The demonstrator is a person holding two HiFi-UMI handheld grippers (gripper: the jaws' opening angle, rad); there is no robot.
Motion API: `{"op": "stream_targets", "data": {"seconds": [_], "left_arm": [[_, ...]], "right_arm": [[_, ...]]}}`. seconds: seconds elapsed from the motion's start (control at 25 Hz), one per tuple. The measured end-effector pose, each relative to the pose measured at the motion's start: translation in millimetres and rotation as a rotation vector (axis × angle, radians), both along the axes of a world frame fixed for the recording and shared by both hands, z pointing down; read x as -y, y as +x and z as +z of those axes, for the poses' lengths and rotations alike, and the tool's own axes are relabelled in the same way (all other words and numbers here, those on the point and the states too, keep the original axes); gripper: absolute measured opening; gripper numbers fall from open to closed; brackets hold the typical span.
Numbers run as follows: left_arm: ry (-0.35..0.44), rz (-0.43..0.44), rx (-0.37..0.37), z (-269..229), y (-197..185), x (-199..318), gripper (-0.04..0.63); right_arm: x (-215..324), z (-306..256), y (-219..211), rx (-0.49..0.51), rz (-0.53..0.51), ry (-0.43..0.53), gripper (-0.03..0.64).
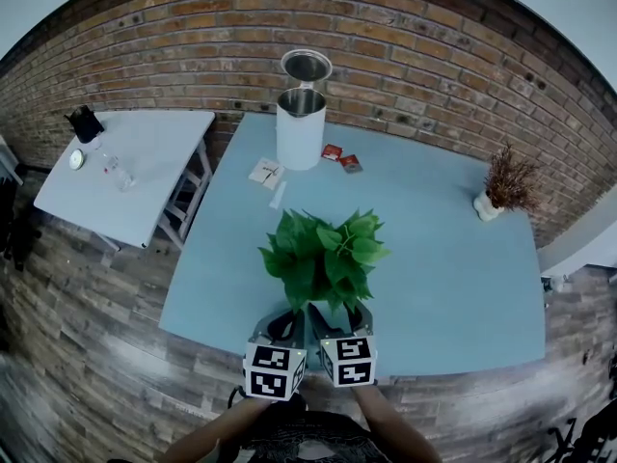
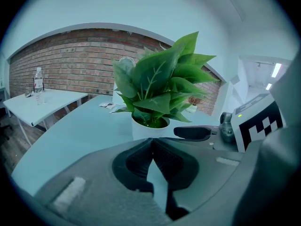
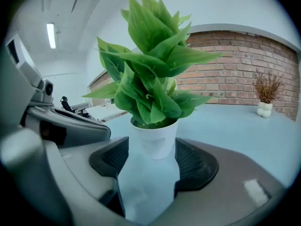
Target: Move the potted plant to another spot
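Right gripper view, potted plant (image 3: pixel 154 134) between jaws of right tool (image 3: pixel 153 147)

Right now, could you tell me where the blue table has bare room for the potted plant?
The widest bare patch lies between the potted plant and the dried-flower vase; the front-right corner is free too. Crowded: the back, around the white canister and packets.

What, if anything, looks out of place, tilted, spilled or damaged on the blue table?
Nothing stands out. The potted plant stands upright near the table's front edge, and the vase of dried sprigs is upright too. The white bin has its lid raised. A few small packets lie loose beside it; nothing is spilled.
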State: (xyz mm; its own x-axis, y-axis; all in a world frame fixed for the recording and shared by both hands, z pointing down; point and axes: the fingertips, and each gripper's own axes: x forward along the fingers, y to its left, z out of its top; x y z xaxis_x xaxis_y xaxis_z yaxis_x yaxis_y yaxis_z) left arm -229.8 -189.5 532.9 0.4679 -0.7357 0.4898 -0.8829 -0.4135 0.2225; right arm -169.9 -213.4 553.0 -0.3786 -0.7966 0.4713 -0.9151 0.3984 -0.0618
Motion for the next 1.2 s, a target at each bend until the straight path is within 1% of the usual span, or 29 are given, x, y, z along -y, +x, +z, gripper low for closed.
{"op": "stream_targets", "data": {"seconds": [0.4,0.64,0.76,0.96,1.08,1.2], "left_arm": [[0.017,0.019,0.008,-7,36,-30,0.0],[0.042,0.033,0.018,-13,57,-46,0.0],[0.054,0.049,0.035,-16,68,-53,0.0],[0.065,0.074,0.031,-23,90,-66,0.0],[0.065,0.09,0.017,-26,106,-74,0.0],[0.075,0.103,0.023,-30,119,-84,0.0]], "right_arm": [[-34,-17,29,0.008,0.004,0.021,0.222],[-55,-33,48,0.017,0.018,0.041,0.148],[-66,-38,61,0.02,0.032,0.046,0.126],[-83,-45,84,0.008,0.064,0.057,0.086],[-94,-51,100,0.006,0.083,0.06,0.045],[-107,-54,114,0.01,0.097,0.062,0.009]]}}
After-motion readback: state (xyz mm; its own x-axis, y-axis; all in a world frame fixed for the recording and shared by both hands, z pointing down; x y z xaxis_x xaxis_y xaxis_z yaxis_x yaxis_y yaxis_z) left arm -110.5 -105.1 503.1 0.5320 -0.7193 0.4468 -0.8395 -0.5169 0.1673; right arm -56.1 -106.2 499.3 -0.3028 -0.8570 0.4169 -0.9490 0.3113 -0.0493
